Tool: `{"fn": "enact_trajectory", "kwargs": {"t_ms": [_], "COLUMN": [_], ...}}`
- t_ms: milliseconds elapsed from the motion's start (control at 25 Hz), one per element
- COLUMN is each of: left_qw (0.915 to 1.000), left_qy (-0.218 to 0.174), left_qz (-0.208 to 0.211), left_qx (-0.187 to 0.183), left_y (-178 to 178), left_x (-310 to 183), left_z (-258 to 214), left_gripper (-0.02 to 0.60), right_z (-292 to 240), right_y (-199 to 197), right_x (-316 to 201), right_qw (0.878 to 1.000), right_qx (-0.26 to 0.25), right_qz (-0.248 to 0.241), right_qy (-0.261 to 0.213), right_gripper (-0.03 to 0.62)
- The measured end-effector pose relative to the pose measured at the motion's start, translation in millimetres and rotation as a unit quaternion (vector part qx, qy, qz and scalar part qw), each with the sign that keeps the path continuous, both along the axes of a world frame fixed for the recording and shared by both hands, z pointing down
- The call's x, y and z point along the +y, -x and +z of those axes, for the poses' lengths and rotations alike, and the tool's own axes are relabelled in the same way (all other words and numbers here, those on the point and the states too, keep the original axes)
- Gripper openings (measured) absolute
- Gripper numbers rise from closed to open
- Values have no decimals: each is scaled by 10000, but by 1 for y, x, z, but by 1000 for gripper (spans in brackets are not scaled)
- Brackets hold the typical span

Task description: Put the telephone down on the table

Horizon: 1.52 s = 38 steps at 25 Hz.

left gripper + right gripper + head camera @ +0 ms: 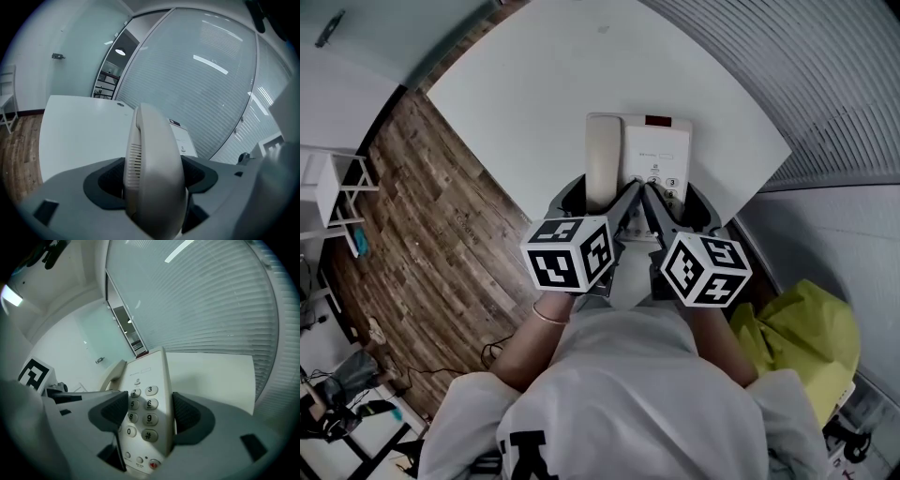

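Large curved white table [534,84] is under you. The off-white plastic desk telephone [658,150] is over its near edge, just ahead of your body. I can't tell whether the base touches the top yet.

Your left gripper [152,185] is clamped on the curved off-white handset [154,150], a jaw on each flank. Your right gripper [149,416] is clamped across the base at the grey-button keypad [140,404], with one pad on the outer edge and the other covering the left key column.

My read: it's a rigid hollow plastic shell, light and smooth, so it can slip. The handset likely just rests in its cradle and may rock free. Keep both grips level and lower it flat.
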<state>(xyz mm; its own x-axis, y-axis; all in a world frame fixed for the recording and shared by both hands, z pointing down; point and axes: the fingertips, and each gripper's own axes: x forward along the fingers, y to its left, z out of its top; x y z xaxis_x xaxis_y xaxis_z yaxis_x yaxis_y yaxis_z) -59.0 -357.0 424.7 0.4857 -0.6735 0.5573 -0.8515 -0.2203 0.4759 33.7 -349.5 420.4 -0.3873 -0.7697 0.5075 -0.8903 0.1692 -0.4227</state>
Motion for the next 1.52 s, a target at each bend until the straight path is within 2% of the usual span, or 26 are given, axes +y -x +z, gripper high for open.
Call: {"fn": "enact_trajectory", "kwargs": {"t_ms": [200,800,1520], "left_qw": [9999,9984,9969], "left_qy": [135,561,773], "left_qz": [16,37,70], "left_qx": [-51,-63,-160], "left_y": [0,4,1], "left_x": [6,7,1], "left_z": [25,61,85], "left_gripper": [357,357,357], "right_z": [26,60,86], "right_y": [0,3,1], "right_x": [6,7,2], "right_qw": [9998,9982,9958], "right_qx": [-44,-22,-105], "right_qz": [53,109,134], "right_qy": [174,594,899], "right_gripper": [305,305,305]}}
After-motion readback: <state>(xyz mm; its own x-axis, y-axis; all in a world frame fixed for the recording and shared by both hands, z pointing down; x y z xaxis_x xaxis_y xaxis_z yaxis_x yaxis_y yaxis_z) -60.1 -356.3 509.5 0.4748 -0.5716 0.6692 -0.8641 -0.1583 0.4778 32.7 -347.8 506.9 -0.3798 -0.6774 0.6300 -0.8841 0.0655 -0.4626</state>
